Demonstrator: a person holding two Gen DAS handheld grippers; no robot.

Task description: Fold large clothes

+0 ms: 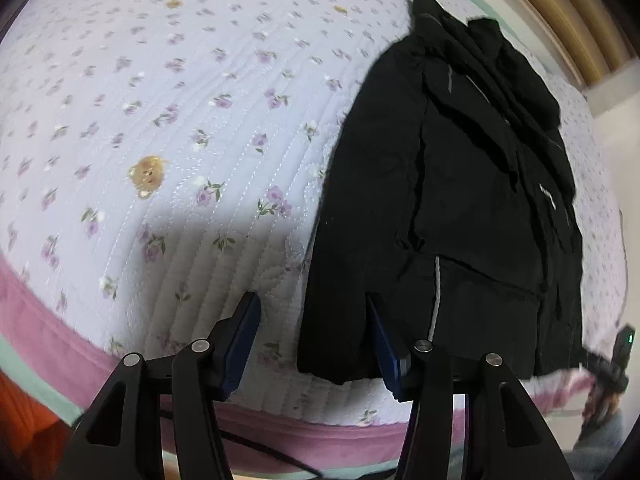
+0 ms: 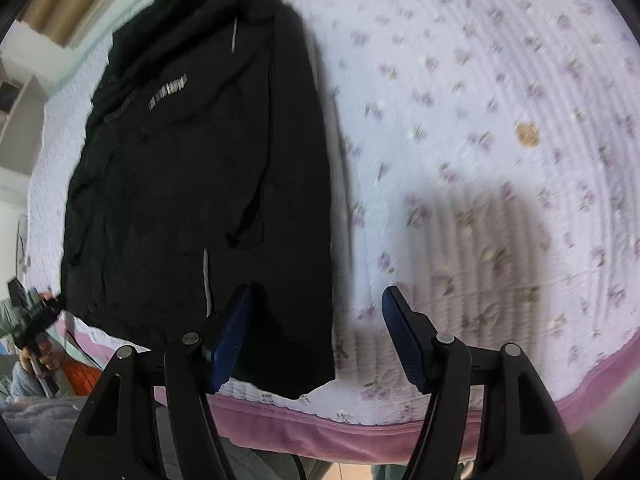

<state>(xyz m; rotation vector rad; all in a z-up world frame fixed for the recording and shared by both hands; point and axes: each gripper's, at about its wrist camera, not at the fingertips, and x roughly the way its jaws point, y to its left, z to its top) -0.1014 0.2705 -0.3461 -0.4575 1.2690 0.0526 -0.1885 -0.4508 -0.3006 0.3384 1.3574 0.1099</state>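
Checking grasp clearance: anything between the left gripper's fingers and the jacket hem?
Nothing: left wrist view shows left gripper open, only bare quilt before black jacket.

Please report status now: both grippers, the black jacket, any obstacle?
Left gripper open, right gripper open, both empty. Black jacket lying on the floral quilt, hem at the bed edge, ungrasped. No obstacle seen.

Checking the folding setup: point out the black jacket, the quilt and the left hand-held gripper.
black jacket (image 1: 460, 208): left wrist view, middle of its front panel.
quilt (image 1: 180, 120): left wrist view, bare flowered patch left of the jacket.
left hand-held gripper (image 1: 312, 320): left wrist view, midway between fingertips.
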